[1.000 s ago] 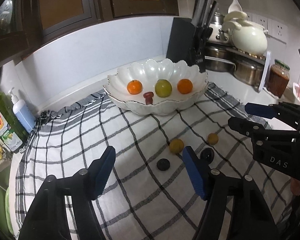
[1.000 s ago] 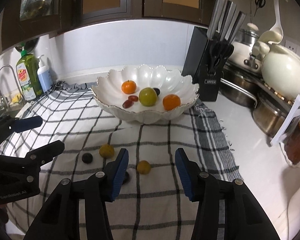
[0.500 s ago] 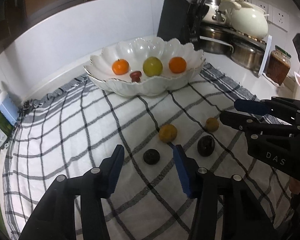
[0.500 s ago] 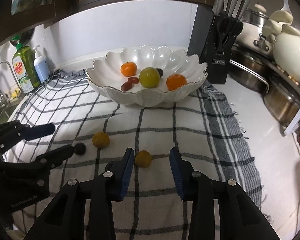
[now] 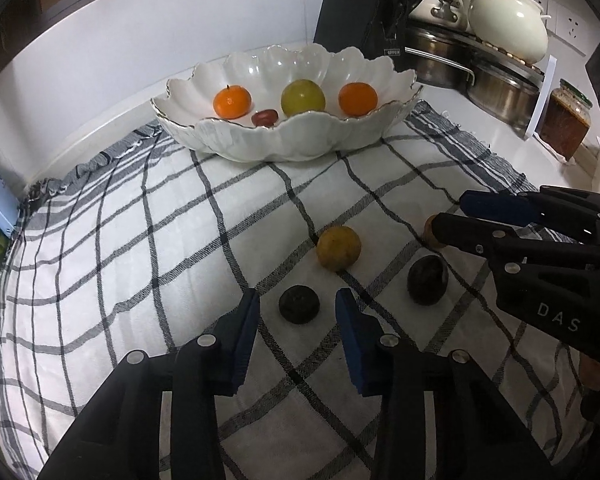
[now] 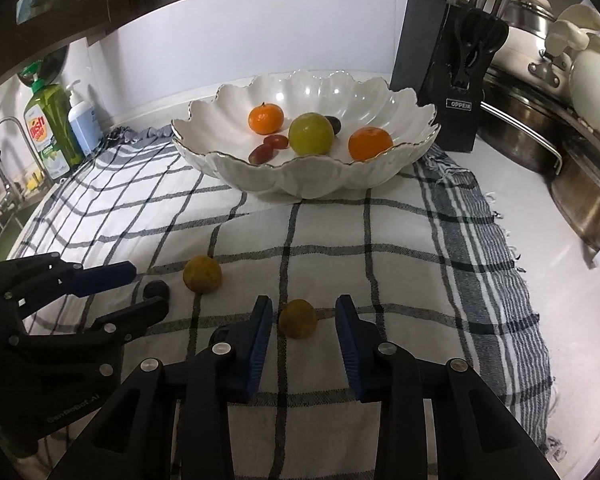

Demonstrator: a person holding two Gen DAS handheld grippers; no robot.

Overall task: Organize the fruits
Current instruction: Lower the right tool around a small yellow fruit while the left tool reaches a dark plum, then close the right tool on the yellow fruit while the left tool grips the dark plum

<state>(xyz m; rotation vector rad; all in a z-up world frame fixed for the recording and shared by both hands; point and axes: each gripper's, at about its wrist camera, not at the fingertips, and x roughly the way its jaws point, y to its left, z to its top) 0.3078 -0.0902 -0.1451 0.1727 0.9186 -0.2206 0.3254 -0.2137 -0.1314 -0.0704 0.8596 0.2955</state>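
A white scalloped bowl (image 5: 300,144) (image 6: 320,176) on the checked cloth holds two oranges, a green fruit and small red ones. My left gripper (image 5: 297,304) is open around a small dark fruit (image 5: 299,304), not touching it. A yellow fruit (image 5: 338,248) (image 6: 202,274) and a second dark fruit (image 5: 427,280) lie just beyond. My right gripper (image 6: 303,306) is open, with a small yellow-brown fruit (image 6: 298,319) between its fingertips. Each gripper shows in the other's view, the right one (image 5: 452,212) and the left one (image 6: 146,290).
A black knife block (image 6: 456,100) stands behind the bowl. Steel pots (image 6: 540,132) and a cream pot (image 5: 508,28) are at the right, with a jar (image 5: 564,120). Soap bottles (image 6: 48,128) and a sink are at the left. The checked cloth (image 6: 340,240) covers the counter.
Both grippers have moved down and forward to the cloth. The left one now straddles the small dark fruit, and the right one the small yellow-brown fruit. Both remain open.
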